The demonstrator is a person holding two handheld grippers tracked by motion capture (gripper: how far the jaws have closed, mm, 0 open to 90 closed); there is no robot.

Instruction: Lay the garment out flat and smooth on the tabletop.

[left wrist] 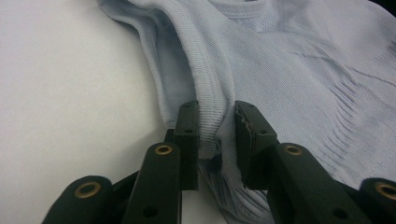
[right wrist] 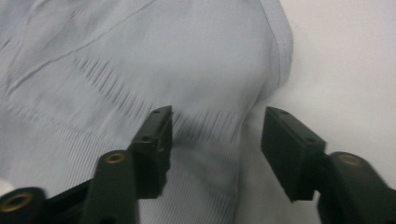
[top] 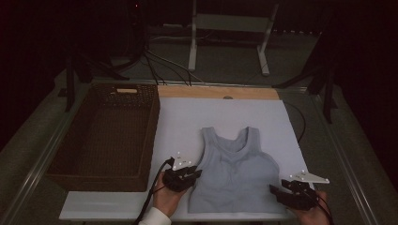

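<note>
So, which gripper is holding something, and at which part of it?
The left gripper has the tank top by its ribbed armhole edge. The right gripper is open and holds nothing.

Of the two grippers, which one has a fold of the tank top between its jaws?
The left gripper: its jaws straddle the ribbed armhole edge of the tank top. The right gripper has wide-open jaws with fabric lying flat beyond them.

A dark woven basket (top: 105, 136) is set on the bench (top: 42, 140), just beside the left edge of a white mat (top: 178, 122). A wooden strip (top: 218, 92) is seen along the mat's far edge, and a white metal frame (top: 230, 23) beyond.
</note>
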